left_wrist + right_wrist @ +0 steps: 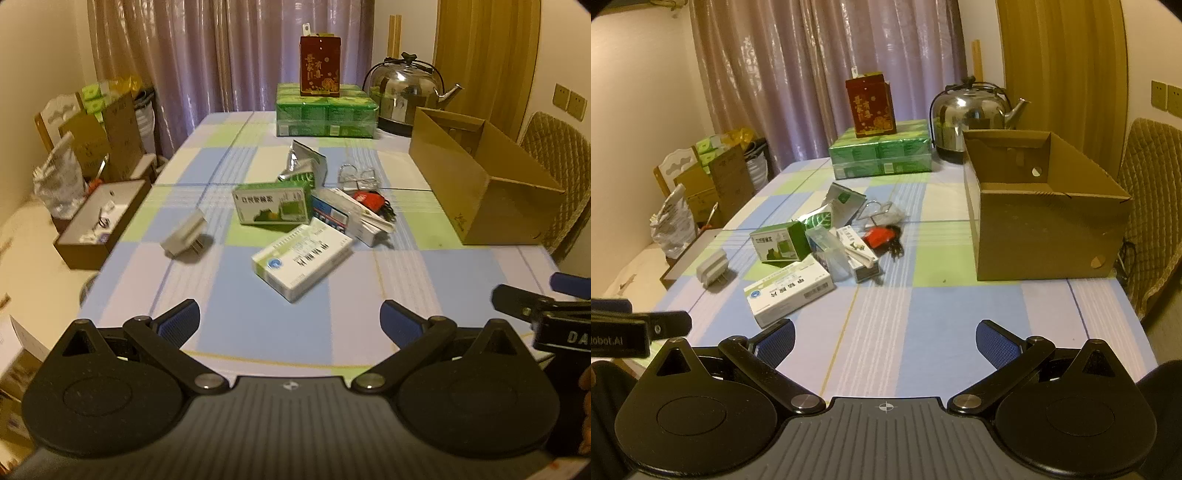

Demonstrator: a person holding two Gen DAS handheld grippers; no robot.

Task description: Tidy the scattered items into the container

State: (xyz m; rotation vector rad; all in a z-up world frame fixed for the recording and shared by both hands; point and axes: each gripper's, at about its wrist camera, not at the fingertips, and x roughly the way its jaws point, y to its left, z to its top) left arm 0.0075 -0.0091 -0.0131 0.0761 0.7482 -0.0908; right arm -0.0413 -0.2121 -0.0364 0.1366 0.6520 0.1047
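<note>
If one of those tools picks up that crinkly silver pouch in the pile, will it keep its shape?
Probably not. The silver pouch looks creased and crumpled already, so it likely bends and feels light. Its shiny foil may slip. It leans on the green box, so lifting it could nudge that.

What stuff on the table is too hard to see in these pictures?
- Cardboard box floor: hidden by its own front wall in the right wrist view and its side wall in the left wrist view.
- White medicine box print: too blurred to read in either view.
- Red item: small and half buried in the pile.
- Right gripper: cut off by the left wrist view's edge.
</note>
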